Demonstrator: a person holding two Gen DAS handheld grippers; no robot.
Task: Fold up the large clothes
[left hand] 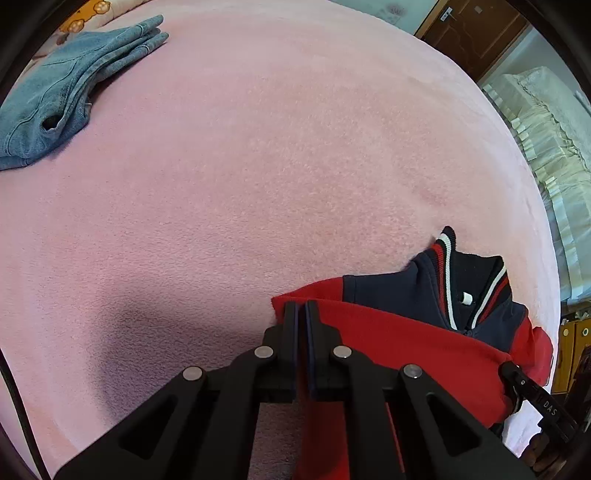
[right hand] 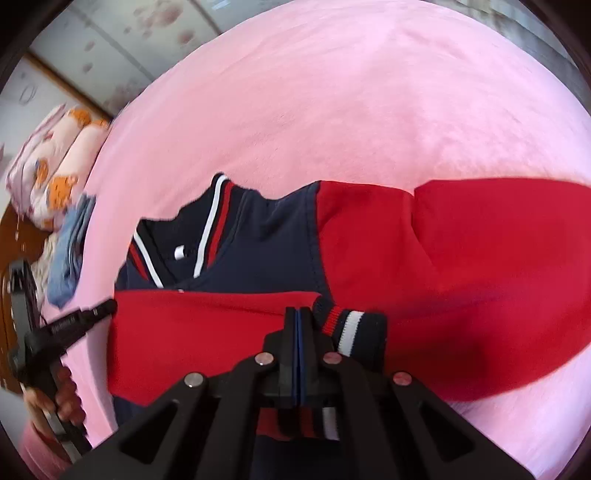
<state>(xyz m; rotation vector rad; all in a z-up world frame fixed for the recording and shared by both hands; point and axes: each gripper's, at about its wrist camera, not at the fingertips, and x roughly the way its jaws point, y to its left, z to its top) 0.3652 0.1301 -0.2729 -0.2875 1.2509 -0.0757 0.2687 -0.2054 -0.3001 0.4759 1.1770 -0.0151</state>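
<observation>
Pink blanket (left hand: 240, 166) covers the bed; wooden door (left hand: 476, 33) beyond.

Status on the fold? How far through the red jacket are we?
Done: jeans lie folded at the far side of the pink blanket. In hand: left gripper and right gripper, both shut on the red jacket, carry a sleeve across its front. Left: lay it down, fold the body.
</observation>
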